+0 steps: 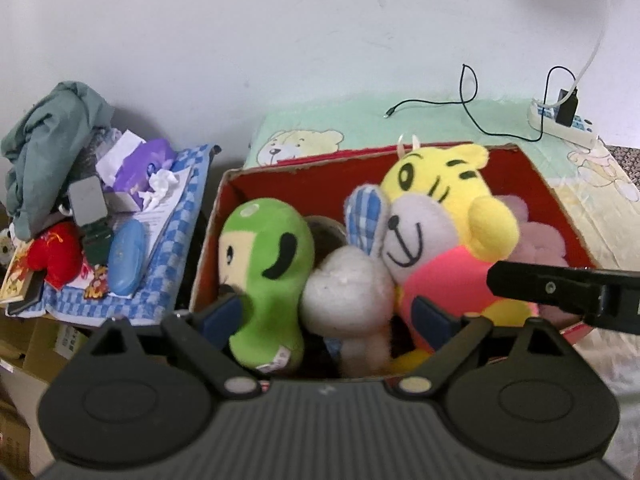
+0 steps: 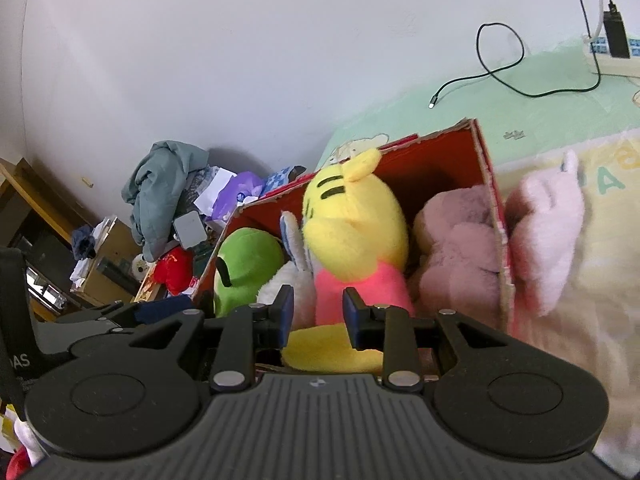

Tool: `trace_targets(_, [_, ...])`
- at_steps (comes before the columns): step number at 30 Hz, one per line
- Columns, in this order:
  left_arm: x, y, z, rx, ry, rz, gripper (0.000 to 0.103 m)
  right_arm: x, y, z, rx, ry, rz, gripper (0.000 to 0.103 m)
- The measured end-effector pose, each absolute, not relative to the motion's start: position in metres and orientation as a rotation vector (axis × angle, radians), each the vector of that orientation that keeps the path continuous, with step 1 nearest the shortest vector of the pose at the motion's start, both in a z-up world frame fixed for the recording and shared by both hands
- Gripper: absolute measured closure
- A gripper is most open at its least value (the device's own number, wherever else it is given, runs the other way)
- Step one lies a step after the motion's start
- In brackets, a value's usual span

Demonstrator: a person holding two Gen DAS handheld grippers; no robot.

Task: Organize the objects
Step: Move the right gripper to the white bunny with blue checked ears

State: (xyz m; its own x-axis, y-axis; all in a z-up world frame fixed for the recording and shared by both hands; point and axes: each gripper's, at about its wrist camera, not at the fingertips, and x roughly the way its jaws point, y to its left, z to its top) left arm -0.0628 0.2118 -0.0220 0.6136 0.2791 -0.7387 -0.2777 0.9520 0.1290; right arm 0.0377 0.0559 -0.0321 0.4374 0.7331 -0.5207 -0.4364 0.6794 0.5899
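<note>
A: Where was the yellow tiger plush (image 1: 444,200)?

B: Upright in the red cardboard box (image 1: 560,200) on the bed (image 2: 520,120), head at the far end, long axis running near to far, between the green plush (image 1: 268,276) and a pink plush (image 2: 460,248).

A: And the tongs?

B: The left tongs (image 1: 328,316) gaped wide, holding nothing. The right tongs (image 2: 318,312) were partly open around the tiger's pink body, whether gripping, I couldn't tell.

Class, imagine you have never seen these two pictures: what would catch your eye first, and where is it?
First, the yellow tiger plush in a pink top, rising from the middle of the red cardboard box. On its left lies a bright green plush, with a white plush between them. A pale pink plush hangs outside the box's right wall.
</note>
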Motion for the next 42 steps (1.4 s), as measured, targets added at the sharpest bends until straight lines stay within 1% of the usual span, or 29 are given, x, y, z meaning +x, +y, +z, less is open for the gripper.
trace_targets(1, [-0.063, 0.209, -0.021, 0.002, 0.847, 0.317, 0.01, 0.037, 0.054, -0.032, 0.4, 0.839, 0.749, 0.07])
trace_targets(15, [-0.06, 0.175, -0.011, 0.004, 0.822, 0.211, 0.011, 0.025, 0.018, -0.025, 0.471, 0.798, 0.693, 0.07])
trace_targets(27, [-0.047, 0.129, -0.004, 0.016, 0.783, 0.043, 0.011, 0.019, -0.041, -0.025, 0.572, 0.761, 0.588, 0.069])
trace_targets(29, [-0.046, 0.121, -0.004, 0.015, 0.778, 0.017, 0.011, 0.022, -0.054, -0.028, 0.589, 0.763, 0.555, 0.069])
trace_targets(31, [-0.044, 0.115, -0.005, 0.003, 0.783, -0.006, 0.011, 0.026, -0.068, -0.033, 0.605, 0.769, 0.524, 0.066])
trace_targets(35, [-0.039, 0.105, -0.009, -0.002, 0.798, -0.008, 0.011, 0.04, -0.08, -0.045, 0.592, 0.794, 0.478, 0.066])
trace_targets(38, [-0.039, 0.101, -0.01, 0.001, 0.804, 0.008, 0.011, 0.055, -0.08, -0.054, 0.57, 0.816, 0.468, 0.064])
trace_targets(42, [-0.04, 0.099, -0.01, -0.016, 0.812, 0.03, 0.011, 0.08, -0.067, -0.058, 0.485, 0.798, 0.495, 0.063])
